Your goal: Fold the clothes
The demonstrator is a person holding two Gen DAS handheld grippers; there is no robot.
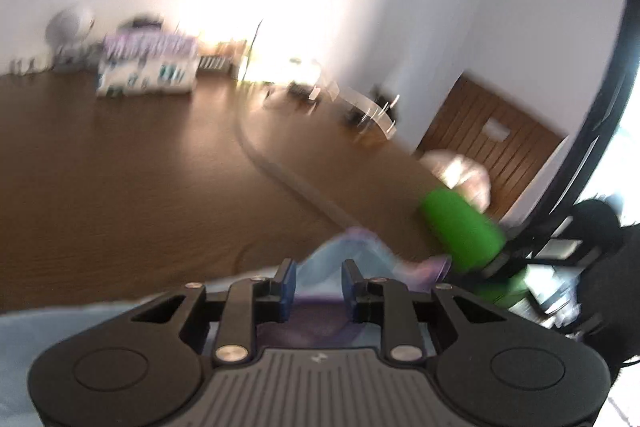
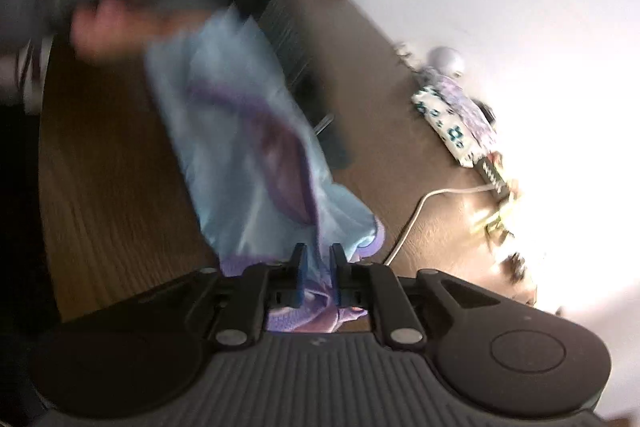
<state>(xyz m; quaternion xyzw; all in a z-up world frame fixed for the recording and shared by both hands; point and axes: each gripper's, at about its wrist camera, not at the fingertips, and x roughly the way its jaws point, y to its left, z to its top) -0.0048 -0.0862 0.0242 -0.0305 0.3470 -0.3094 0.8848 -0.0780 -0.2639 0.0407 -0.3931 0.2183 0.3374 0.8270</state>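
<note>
A light blue garment [image 2: 248,147] with purple trim hangs stretched above the brown wooden table [image 2: 100,187]. Its lower end is bunched between the pads of my right gripper [image 2: 316,267], which is shut on it. Its upper end runs to a blurred hand [image 2: 120,23] at the top left. In the left wrist view, my left gripper [image 1: 319,279] is shut on a fold of the same garment [image 1: 340,251], which rises between its blue pads. The green body of the right gripper [image 1: 460,231] sits close by on the right, with a hand behind it.
A patterned stack or box [image 1: 148,67] [image 2: 452,123] lies at the far side of the table [image 1: 120,167]. A grey cable [image 1: 280,171] [image 2: 412,215] curves across the wood. Clear plastic items [image 1: 360,103] and a wooden door [image 1: 488,139] are far right. More pale blue fabric [image 1: 40,327] lies under my left gripper.
</note>
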